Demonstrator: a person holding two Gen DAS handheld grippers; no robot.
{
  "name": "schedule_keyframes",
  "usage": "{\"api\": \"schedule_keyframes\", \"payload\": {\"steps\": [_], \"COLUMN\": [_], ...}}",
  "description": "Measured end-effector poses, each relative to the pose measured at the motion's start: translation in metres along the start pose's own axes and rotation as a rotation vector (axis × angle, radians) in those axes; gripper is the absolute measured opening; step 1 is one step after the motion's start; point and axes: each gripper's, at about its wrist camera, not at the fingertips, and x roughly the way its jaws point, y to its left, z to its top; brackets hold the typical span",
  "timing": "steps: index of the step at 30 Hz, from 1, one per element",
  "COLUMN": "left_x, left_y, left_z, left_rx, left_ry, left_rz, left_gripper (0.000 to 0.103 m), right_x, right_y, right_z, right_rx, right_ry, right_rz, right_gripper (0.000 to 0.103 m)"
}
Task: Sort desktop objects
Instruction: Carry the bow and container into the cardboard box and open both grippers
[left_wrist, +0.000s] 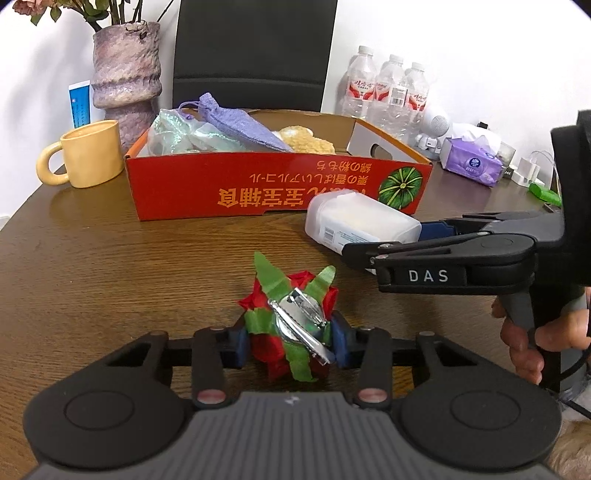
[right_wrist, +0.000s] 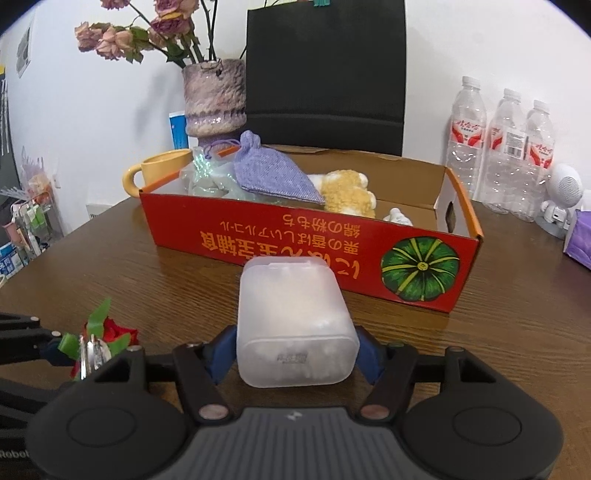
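Observation:
My left gripper (left_wrist: 290, 341) is shut on a red and green ribbon flower clip (left_wrist: 291, 317) with a silver metal clasp, low over the wooden table (left_wrist: 110, 258). It also shows in the right wrist view (right_wrist: 96, 339) at lower left. My right gripper (right_wrist: 295, 354) is shut on a frosted white plastic box (right_wrist: 295, 321); in the left wrist view this box (left_wrist: 358, 221) lies just in front of the red cardboard tray. The red cardboard tray (left_wrist: 258, 188) holds a purple knit pouch (left_wrist: 236, 122), a clear bag (left_wrist: 177, 136) and a yellow plush toy (right_wrist: 347, 192).
A yellow mug (left_wrist: 88, 155) and a purple vase (left_wrist: 127, 70) of dried roses stand left of the tray. Water bottles (left_wrist: 388, 92), a tissue pack (left_wrist: 472, 162), a white speaker and chargers sit at the back right. A black chair (left_wrist: 255, 51) is behind the table.

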Motion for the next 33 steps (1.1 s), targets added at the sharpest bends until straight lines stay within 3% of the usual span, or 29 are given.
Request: {"api": "schedule_keyframes", "payload": {"steps": [21, 33], "left_x": [-0.064, -0.094], "left_y": [0.001, 0.0], "left_z": [0.013, 0.041], "left_rx": [-0.017, 0.024], "left_ry": [-0.097, -0.139], "left_rz": [-0.064, -0.064], "left_gripper": [0.042, 0.042], "right_x": [-0.087, -0.125], "right_y": [-0.002, -0.009], "right_z": [-0.018, 0.007], "right_rx": [0.044, 0.016], "right_ry": [-0.137, -0.225], "right_rz": [-0.03, -0.037], "right_gripper": [0.064, 0.064]}}
